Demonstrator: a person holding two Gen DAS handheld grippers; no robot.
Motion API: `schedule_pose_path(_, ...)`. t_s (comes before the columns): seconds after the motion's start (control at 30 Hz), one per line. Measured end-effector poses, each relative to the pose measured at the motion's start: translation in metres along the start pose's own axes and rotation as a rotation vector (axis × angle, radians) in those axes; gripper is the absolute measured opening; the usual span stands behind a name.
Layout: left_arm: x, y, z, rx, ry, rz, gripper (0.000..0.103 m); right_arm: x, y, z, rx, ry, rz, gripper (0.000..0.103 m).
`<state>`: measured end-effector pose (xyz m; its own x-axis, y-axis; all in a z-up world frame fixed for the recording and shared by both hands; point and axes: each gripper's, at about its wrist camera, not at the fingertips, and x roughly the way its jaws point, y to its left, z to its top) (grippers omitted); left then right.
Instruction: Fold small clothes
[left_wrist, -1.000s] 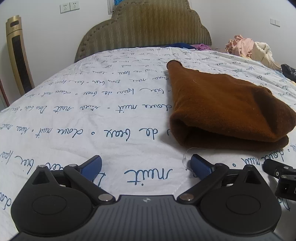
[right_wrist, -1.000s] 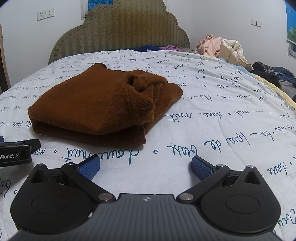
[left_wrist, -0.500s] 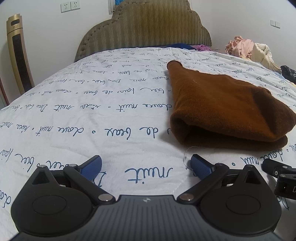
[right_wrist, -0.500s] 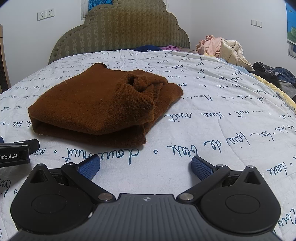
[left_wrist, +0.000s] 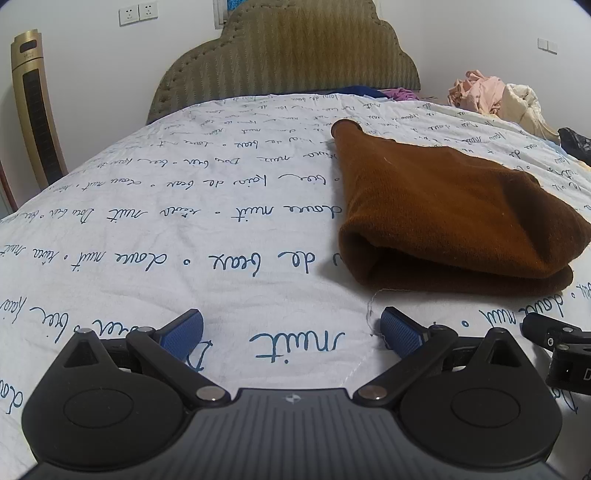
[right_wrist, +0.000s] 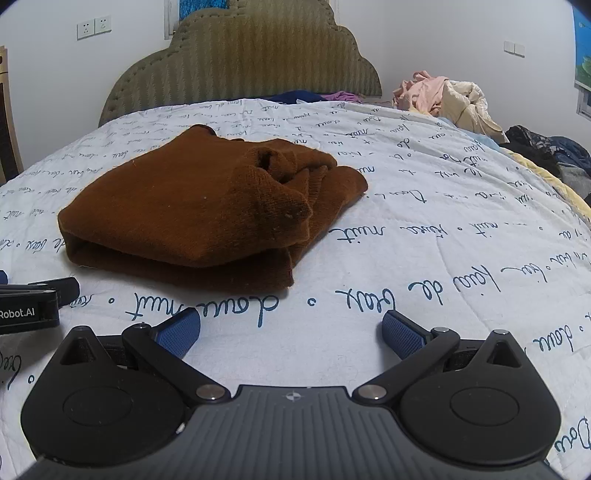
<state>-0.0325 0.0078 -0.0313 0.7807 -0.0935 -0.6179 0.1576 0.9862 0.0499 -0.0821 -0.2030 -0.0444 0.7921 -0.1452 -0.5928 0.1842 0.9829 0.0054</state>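
Comparing against the views from a second ago, almost no change is recorded: only a slight drift of the neighbouring gripper at each frame edge is noted. The quilted bedspread (left_wrist: 221, 229), white with blue script, is seen to carry a brown knitted garment (right_wrist: 192, 214), already doubled over into a thick bundle, with a bunched sleeve or cuff lying on top toward the right. A heap of unfolded clothes (right_wrist: 443, 99) is seen well apart at the far right edge of the bed. The left gripper (left_wrist: 291, 328) is held low just short of the garment's near fold, jaws spread wide, nothing between them. The right gripper (right_wrist: 290, 328) is likewise spread and empty, near the garment's front edge. The stillness is judged to mark a pause, the fold being complete or nearly so.
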Motion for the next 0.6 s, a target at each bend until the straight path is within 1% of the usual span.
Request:
schedule_pose_path(0.27,-0.0004,-0.0021,-0.0003,0.012,-0.001,0.010,0.103,-0.0002,0.0006,0.0005,-0.002,0.000,0.000,0.103)
schedule_pose_path(0.6,0.0001,-0.0002,-0.0001,0.002,0.002,0.002,0.103,-0.0005,0.0007,0.0003,-0.002,0.000,0.000,0.103)
